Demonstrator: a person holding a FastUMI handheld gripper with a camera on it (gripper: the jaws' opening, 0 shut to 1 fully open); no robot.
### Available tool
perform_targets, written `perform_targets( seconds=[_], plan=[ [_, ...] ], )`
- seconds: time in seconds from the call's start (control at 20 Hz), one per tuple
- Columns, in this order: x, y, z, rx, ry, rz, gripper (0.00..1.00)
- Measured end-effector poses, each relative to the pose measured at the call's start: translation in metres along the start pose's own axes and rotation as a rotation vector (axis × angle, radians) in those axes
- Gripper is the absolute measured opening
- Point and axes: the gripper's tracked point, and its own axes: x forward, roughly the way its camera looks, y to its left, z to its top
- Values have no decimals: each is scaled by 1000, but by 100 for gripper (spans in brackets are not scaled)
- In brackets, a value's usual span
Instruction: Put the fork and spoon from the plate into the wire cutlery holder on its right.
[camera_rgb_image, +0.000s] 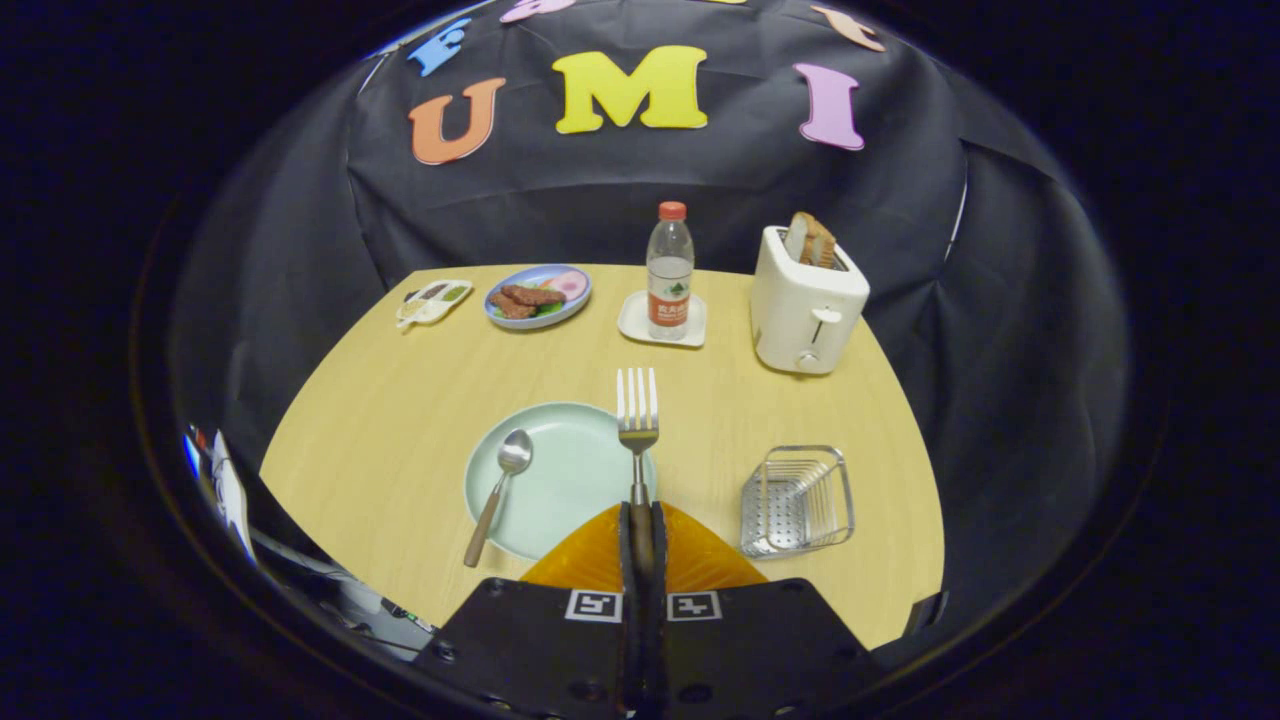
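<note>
My gripper (641, 512) is shut on the handle of a metal fork (637, 415), which points straight ahead with its tines up, held above the right part of a pale green plate (570, 475). A spoon (500, 490) with a brown handle lies on the plate's left side, its handle end sticking out over the plate's near rim. The wire cutlery holder (797, 500) stands on the wooden table to the right of the plate, to the right of my fingers, with nothing in it that I can see.
Beyond the plate stand a water bottle (669, 270) on a white coaster, a white toaster (805, 305) with bread in it, a blue plate of food (538, 295) and a small sauce tray (435, 300). The table's near edge runs just under my gripper.
</note>
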Motion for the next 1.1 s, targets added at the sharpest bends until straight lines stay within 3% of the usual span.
perform_targets(
  seconds=[0.6,1.1],
  plan=[
    [-1,-107,-22,41,130,-55,2],
    [5,-107,-47,142,438,-4,2]
  ],
)
